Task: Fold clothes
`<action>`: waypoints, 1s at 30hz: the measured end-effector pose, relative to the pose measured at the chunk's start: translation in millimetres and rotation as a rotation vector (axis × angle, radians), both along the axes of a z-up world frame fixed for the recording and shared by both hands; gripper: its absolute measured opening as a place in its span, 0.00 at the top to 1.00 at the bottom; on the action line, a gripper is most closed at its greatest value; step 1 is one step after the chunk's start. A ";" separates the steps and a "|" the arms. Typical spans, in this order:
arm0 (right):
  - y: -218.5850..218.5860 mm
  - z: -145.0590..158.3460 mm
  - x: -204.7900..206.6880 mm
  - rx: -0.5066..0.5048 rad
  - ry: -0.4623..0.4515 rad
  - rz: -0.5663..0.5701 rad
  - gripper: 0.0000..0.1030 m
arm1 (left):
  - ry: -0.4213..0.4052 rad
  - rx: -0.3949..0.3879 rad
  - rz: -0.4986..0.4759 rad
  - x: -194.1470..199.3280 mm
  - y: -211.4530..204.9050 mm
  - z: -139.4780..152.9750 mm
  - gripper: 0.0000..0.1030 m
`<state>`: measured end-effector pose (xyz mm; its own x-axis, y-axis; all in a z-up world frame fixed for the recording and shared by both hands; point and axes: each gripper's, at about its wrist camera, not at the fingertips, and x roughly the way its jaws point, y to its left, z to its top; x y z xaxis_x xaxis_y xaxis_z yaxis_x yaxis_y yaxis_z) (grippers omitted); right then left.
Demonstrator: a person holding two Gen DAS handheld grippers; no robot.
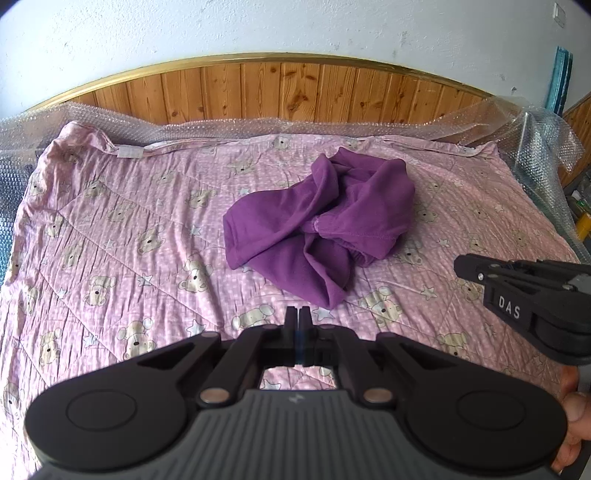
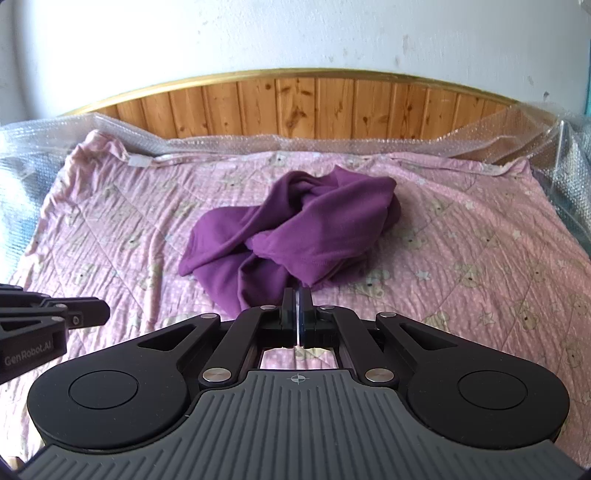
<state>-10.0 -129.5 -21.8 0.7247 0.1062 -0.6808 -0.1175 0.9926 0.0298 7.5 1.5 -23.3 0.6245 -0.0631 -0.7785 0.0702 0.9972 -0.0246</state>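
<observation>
Two fingers of the left gripper (image 1: 299, 314) pressed together, nothing between them, hovering over the pink bear-print quilt (image 1: 110, 240) in the left wrist view. Just beyond the fingertips, a crumpled purple garment (image 1: 317, 221), unfolded, heaped and twisted near the middle of the bed, slightly right of centre. Right gripper (image 1: 466, 266) entering from the right edge, seen side-on, above the quilt and just beside the garment's right side without touching it; its state not readable from this angle. Part of the right hand (image 1: 574, 413) visible at the lower right corner. Behind the quilt, bubble wrap (image 1: 258, 127) along the far edge, then a wooden headboard (image 1: 295, 88) with a gold rim against a white wall (image 1: 258, 26). From the right wrist view, right gripper (image 2: 297, 293) closed, fingers flat against each other and holding nothing, tips overlapping the near edge of the purple garment (image 2: 295, 229) in the picture; contact with the cloth not certain. Garment bunched in the middle of the quilt (image 2: 480, 240), one fold reaching toward the camera. Left gripper (image 2: 90, 315) poking in from the left edge, above the quilt, apart from the garment. Same bubble wrap (image 2: 332, 142), headboard (image 2: 314, 107) and wall (image 2: 295, 33) at the back.
</observation>
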 end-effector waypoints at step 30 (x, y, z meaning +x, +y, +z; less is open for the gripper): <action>-32.1 -65.9 159.4 0.054 0.164 0.049 0.14 | 0.126 -0.013 0.192 113.8 -12.4 -31.4 0.09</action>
<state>149.4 -161.6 -87.7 0.5975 0.1786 -0.7817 -0.1551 0.9822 0.1058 121.3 -10.9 -54.7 0.5237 0.0371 -0.8511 -0.1252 0.9916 -0.0339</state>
